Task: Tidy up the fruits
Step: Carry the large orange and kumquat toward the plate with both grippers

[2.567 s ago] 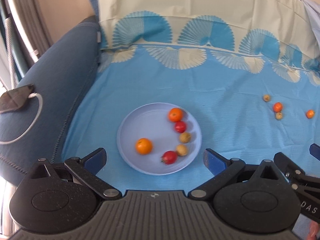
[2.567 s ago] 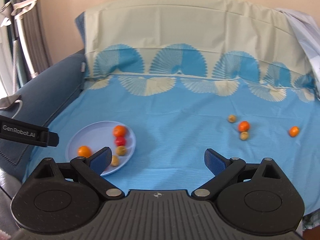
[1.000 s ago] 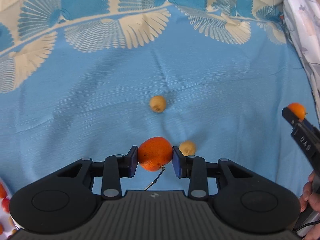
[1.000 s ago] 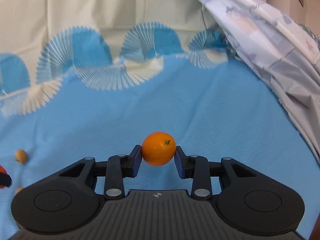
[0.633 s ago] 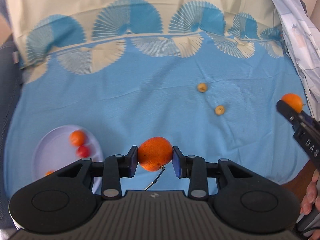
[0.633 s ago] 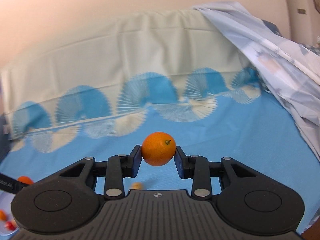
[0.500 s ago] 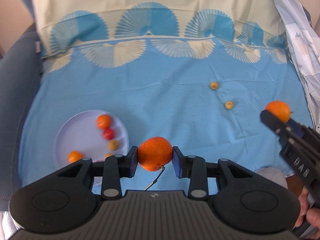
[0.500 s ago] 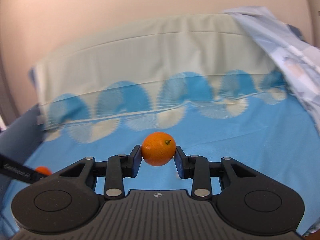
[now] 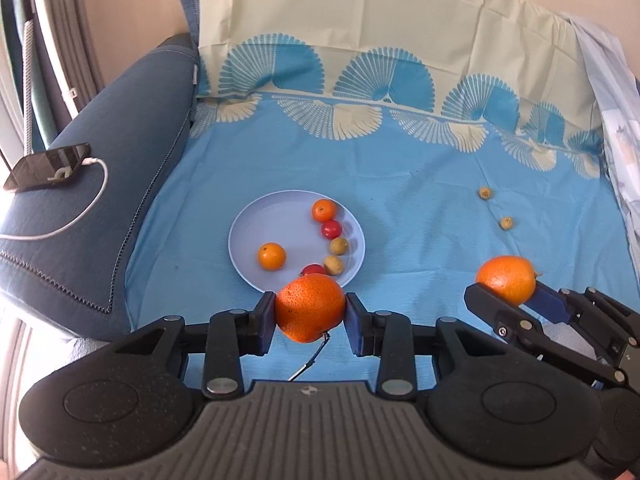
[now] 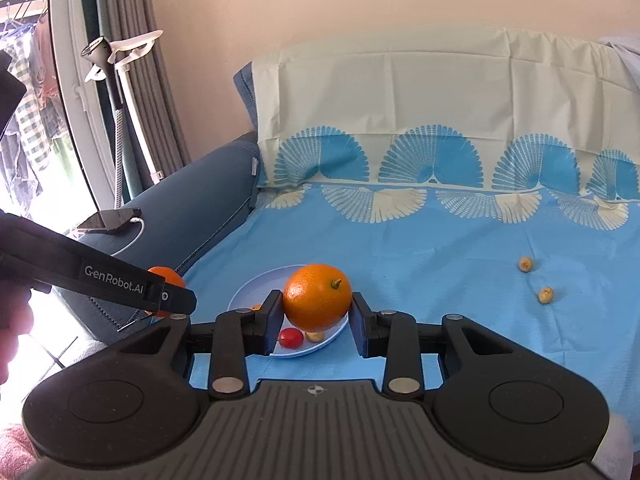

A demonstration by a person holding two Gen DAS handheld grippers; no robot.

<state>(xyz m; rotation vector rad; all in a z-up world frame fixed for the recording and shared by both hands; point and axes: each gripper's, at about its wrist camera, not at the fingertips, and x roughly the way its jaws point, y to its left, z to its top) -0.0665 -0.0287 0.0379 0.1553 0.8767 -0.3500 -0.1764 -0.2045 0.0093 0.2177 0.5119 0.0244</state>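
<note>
While both hands hold their tools above the near edge of the sheet, each tool carries fruit. Nearest in the left wrist view, the left gripper (image 9: pixel 310 315) pinches a speckled orange (image 9: pixel 309 306) between its blue pads, a thin stem hanging beneath the fruit. To its right in the same view, the right gripper (image 9: pixel 507 298) clamps a second orange (image 9: pixel 505 285), whose stem nub points right; the right wrist view confirms that grip, with the nub facing upward toward the camera. Just beyond the left gripper, a pale blue plate (image 9: pixel 256 224) lies flat on the blue sheet (image 9: pixel 420 208). On the plate rest two small oranges (image 9: pixel 271 256), two red fruits (image 9: pixel 331 228) and two tan fruits (image 9: pixel 338 246), the red and tan ones ranged along its right side; the nearer red fruit is partly hidden by the held orange. Farther right, well apart from the plate, two loose tan fruits (image 9: pixel 506 223) lie on the sheet, near each other but not touching. At left, a dark blue armrest (image 9: pixel 120 168) borders the sheet and bears a phone (image 9: pixel 48 166) with a white cable (image 9: pixel 96 196) plugged in. Farthest back, the sheet, with its fan pattern and cream band, rises over the backrest (image 9: pixel 380 32), and a pale patterned cloth (image 9: pixel 616 92) hangs at the far right edge.
</note>
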